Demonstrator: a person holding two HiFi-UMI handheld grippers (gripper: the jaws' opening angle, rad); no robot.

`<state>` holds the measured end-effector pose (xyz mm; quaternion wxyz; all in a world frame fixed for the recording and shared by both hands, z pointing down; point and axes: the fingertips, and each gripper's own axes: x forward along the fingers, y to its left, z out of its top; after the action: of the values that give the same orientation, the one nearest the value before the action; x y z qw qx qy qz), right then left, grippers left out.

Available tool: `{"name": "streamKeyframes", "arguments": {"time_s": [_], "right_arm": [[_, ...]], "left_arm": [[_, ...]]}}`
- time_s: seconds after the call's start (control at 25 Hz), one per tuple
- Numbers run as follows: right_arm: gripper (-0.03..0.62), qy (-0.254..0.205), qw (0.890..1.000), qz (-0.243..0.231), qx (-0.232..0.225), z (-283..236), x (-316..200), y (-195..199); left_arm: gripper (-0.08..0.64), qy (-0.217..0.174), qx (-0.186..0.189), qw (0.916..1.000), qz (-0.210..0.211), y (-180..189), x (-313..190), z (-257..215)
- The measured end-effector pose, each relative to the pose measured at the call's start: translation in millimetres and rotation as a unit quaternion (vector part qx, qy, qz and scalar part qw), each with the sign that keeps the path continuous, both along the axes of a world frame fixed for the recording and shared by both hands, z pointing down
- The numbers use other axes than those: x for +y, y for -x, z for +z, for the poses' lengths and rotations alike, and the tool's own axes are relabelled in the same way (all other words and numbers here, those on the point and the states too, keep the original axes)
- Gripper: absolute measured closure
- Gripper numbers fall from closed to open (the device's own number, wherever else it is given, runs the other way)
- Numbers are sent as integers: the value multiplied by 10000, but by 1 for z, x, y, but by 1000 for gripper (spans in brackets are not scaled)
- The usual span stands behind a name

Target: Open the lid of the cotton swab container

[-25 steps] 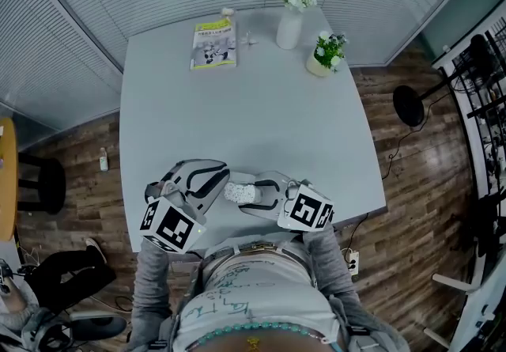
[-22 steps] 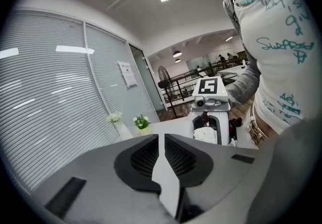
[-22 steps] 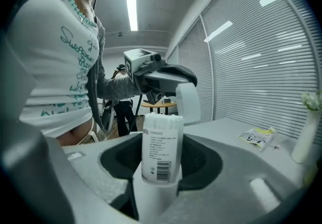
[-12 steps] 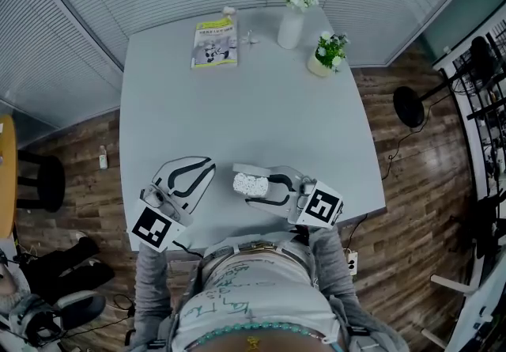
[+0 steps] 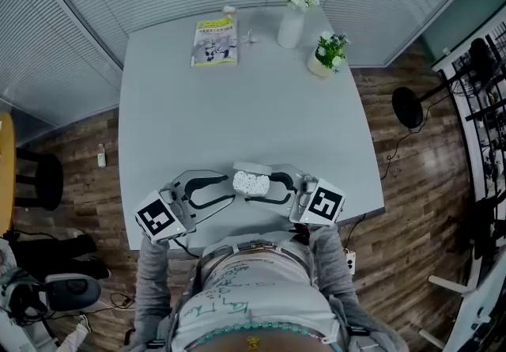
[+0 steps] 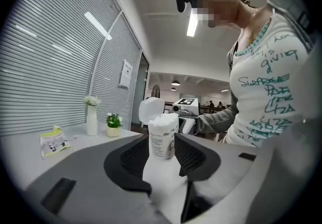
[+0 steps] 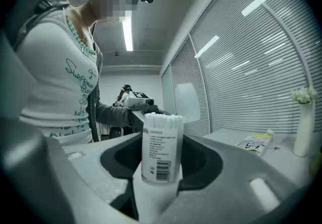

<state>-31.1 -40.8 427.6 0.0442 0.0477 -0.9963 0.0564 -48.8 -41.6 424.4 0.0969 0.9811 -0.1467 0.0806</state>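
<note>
The cotton swab container [image 5: 251, 183] stands upright near the table's front edge, full of white swabs, with its white lid [image 5: 247, 168] flipped up behind it. My right gripper [image 5: 257, 189] is shut on its body; in the right gripper view the labelled container [image 7: 161, 145] sits squeezed between both pads, with the lid [image 7: 187, 101] raised beyond it. My left gripper [image 5: 229, 190] points at it from the left and its jaws are opening. In the left gripper view the container [image 6: 163, 137] shows between the jaw tips, with a small gap on each side.
On the grey table [image 5: 237, 105], at its far edge, lie a yellow-green booklet [image 5: 213, 42] and a white vase of flowers [image 5: 290, 26], with a small potted plant [image 5: 324, 54] beside them. The person's torso is right at the near edge.
The left gripper left the container, swung out to the left, then turned back, its tips now beside the container. The lid stands up. The right gripper kept its hold, shifting slightly.
</note>
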Motion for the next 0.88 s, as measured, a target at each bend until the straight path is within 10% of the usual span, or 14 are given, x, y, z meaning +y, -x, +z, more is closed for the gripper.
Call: {"name": "streamKeyframes", "arguments": {"time_s": [0.88], "right_arm": [[393,237,9988,-388,204,11,7,5]], "left_arm": [[391,6,11,9996,275,-15,5,15]]}}
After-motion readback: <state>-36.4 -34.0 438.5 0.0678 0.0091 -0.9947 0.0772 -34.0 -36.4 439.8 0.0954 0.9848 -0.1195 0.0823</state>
